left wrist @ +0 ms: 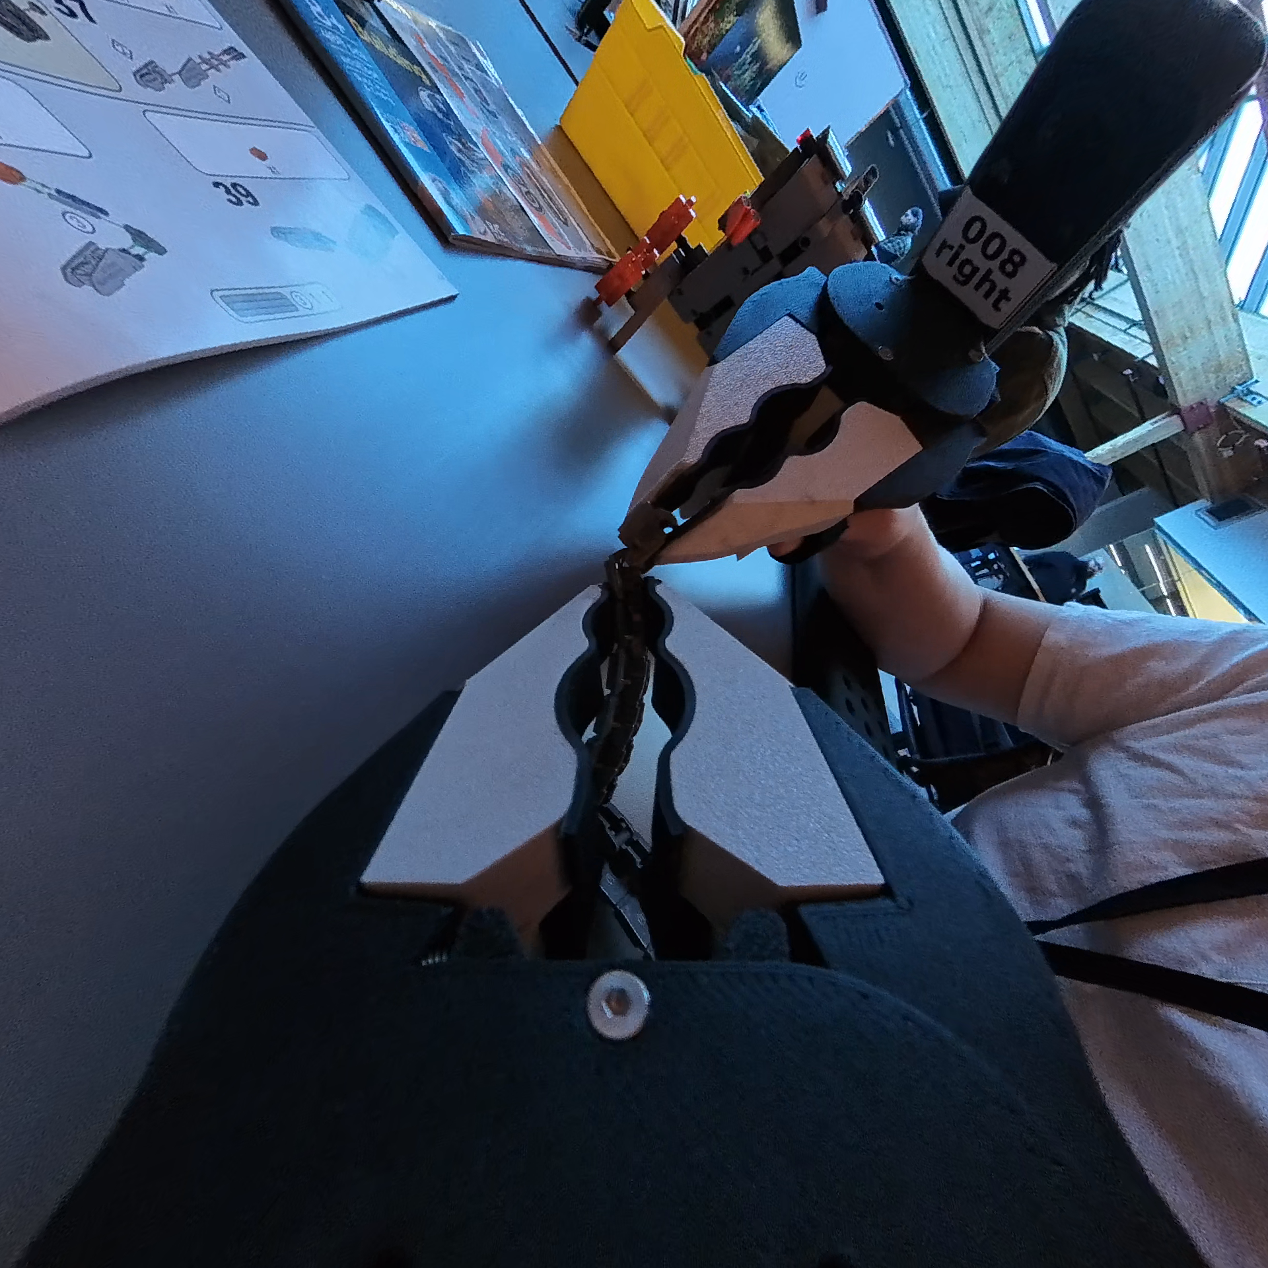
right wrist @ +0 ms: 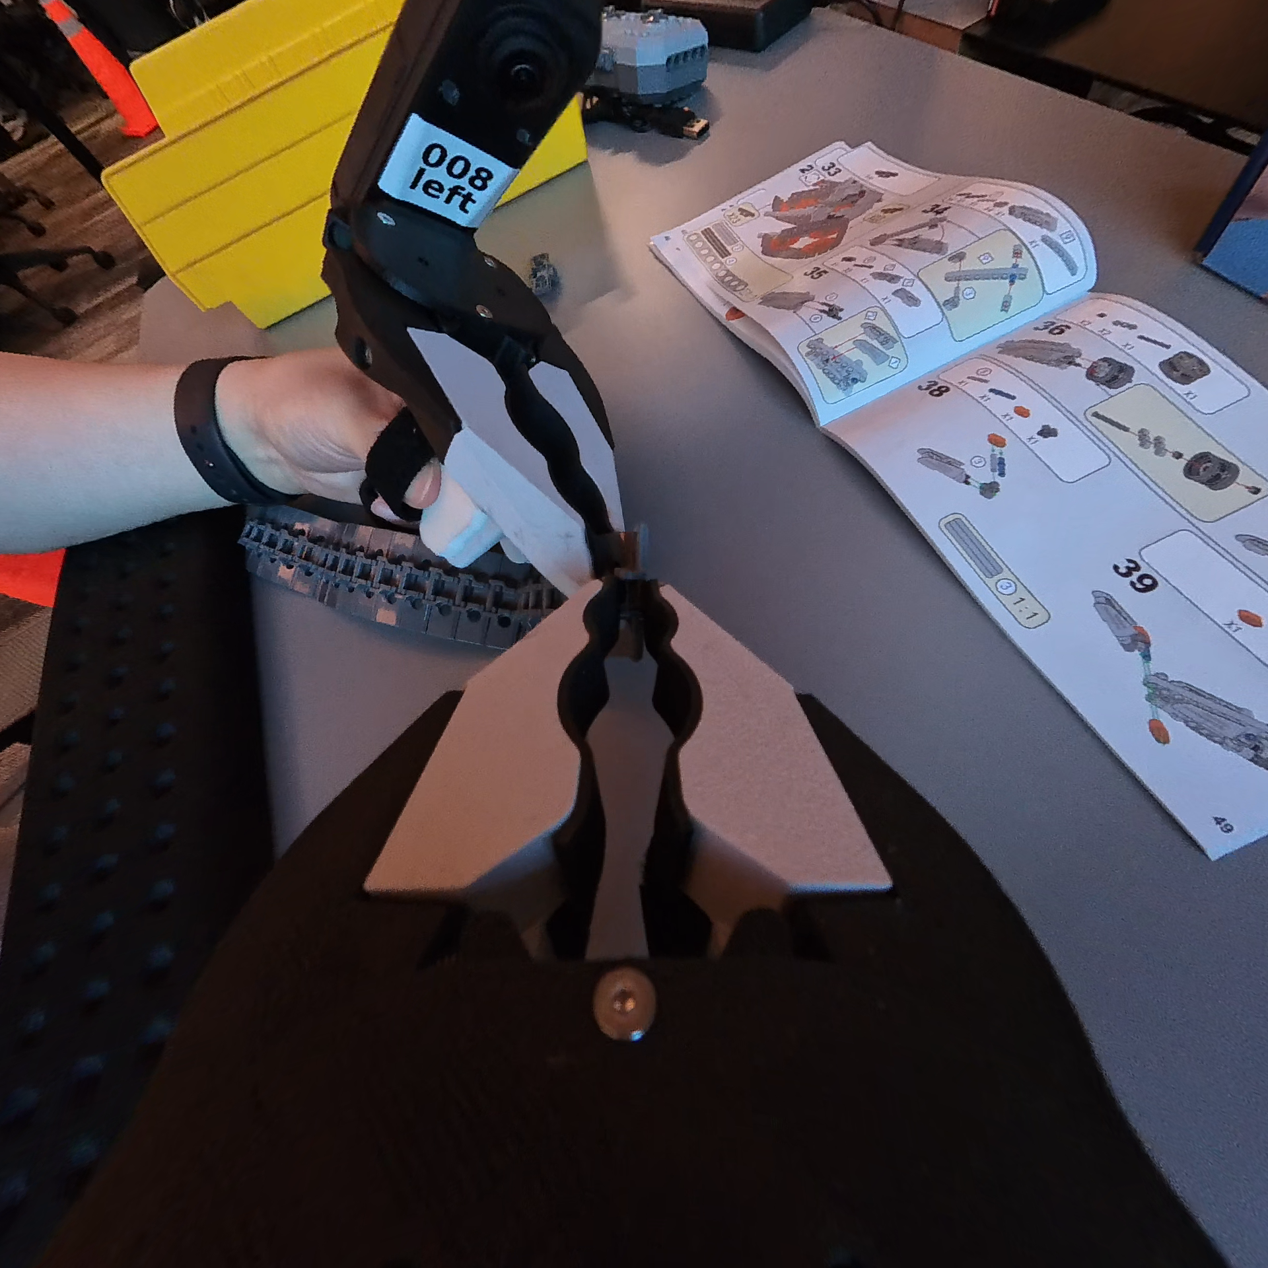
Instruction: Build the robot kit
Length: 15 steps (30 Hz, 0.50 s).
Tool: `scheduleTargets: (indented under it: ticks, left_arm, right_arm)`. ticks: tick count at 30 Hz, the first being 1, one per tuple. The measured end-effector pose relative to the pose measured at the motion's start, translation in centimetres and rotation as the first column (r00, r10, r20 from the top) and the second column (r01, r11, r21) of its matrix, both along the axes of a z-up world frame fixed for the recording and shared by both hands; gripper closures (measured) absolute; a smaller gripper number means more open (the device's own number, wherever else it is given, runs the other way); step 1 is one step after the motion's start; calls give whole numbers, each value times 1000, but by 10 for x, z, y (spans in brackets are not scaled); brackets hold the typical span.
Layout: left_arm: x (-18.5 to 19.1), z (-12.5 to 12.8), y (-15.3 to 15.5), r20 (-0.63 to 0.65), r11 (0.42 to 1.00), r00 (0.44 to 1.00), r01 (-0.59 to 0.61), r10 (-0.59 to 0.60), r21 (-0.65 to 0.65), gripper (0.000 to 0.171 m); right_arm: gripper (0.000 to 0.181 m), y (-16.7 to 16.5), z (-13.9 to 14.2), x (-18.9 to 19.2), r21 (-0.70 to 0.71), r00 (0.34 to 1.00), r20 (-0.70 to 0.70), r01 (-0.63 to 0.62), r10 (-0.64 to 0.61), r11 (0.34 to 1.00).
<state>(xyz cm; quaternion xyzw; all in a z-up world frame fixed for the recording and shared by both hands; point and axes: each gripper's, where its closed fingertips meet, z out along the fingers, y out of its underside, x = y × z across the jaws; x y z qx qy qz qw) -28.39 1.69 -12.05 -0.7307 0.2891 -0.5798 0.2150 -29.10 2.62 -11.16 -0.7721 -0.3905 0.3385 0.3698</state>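
Observation:
My left gripper (left wrist: 628, 591) is shut on a dark linked track chain (left wrist: 621, 693) that runs back between its fingers. My right gripper (left wrist: 648, 542) meets it tip to tip and is shut on the chain's end link. In the right wrist view my right gripper (right wrist: 628, 595) pinches that small dark link (right wrist: 630, 621), and the left gripper (right wrist: 607, 549) comes down from the upper left and touches it. A grey length of track (right wrist: 384, 576) lies on the grey table (right wrist: 755, 480) under the left gripper. I cannot tell whether it joins the held chain.
An open instruction booklet (right wrist: 995, 425) lies to the right. A yellow bin (right wrist: 226, 192) stands at the back left, with a grey block unit (right wrist: 652, 55) and cables behind it. A black perforated board (right wrist: 123, 720) borders the table's left. A partly built model with red pieces (left wrist: 741, 254) sits beside the bin. Only a small space, under 4 cm, lies between the two pairs of fingers.

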Motion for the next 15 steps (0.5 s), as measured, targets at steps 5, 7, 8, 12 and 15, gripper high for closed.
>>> scheduleTargets:
  ticks: [5,7,8,12,15]
  left_arm:
    - [-1,-1,2,-8,1000,1000,-14,14,4,166]
    - [-1,-1,2,-10,1000,1000,-16,16,6,166]
    - [-1,-1,2,-10,1000,1000,-15,15,6,166]
    - [-1,-2,2,-20,1000,1000,-17,18,17,167]
    - [-1,-2,2,-28,999,999,-20,21,28,166]
  right_arm:
    - [175,1,-2,-1,19,999,30,9,-9,1000]
    - [175,1,-2,-1,10,1000,26,9,-9,1000]
    - [175,1,-2,-1,5,1000,22,9,-9,1000]
    - [175,1,-4,-1,7,999,42,2,-2,1000]
    - [175,1,-5,-1,13,998,62,-3,2,1000]
